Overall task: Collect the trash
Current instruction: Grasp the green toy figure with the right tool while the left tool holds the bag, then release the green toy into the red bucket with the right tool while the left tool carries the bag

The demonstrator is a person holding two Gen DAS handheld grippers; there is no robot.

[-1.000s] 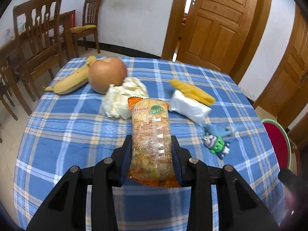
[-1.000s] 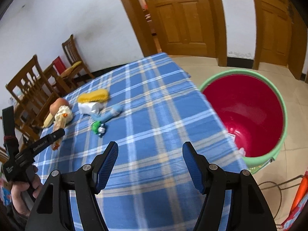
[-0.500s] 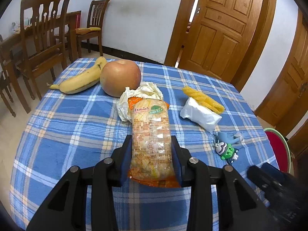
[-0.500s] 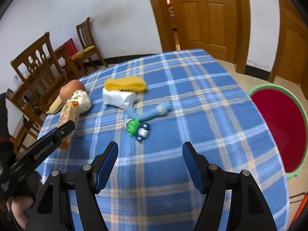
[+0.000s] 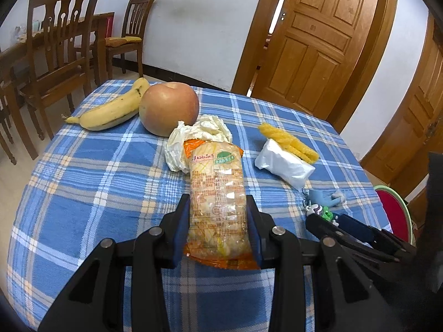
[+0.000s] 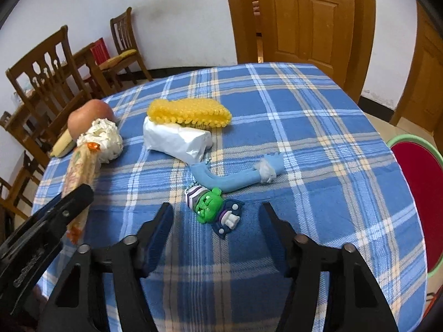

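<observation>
My left gripper [image 5: 217, 232] is shut on an orange snack packet [image 5: 217, 193], held above the blue checked tablecloth [image 5: 91, 182]. A crumpled white paper ball [image 5: 202, 135] lies just beyond the packet. In the right wrist view my right gripper [image 6: 217, 222] hangs over the table with its jaws closing; a green-headed toy keychain [image 6: 211, 211] lies on the cloth between them, untouched. A pale blue strip [image 6: 235, 179] lies just past the toy. A white wrapped packet [image 6: 177, 139] and a yellow ridged piece [image 6: 188, 112] sit farther back.
An apple [image 5: 169, 108] and a banana [image 5: 110, 110] lie at the table's far left. A red bin with a green rim [image 6: 418, 193] stands on the floor to the right. Wooden chairs [image 5: 58, 52] stand at the left, wooden doors [image 5: 313, 38] behind.
My right gripper has swung left from the bin side to over the toy keychain, and its jaws have narrowed. The left gripper keeps its hold on the packet; the table items look nearer.
</observation>
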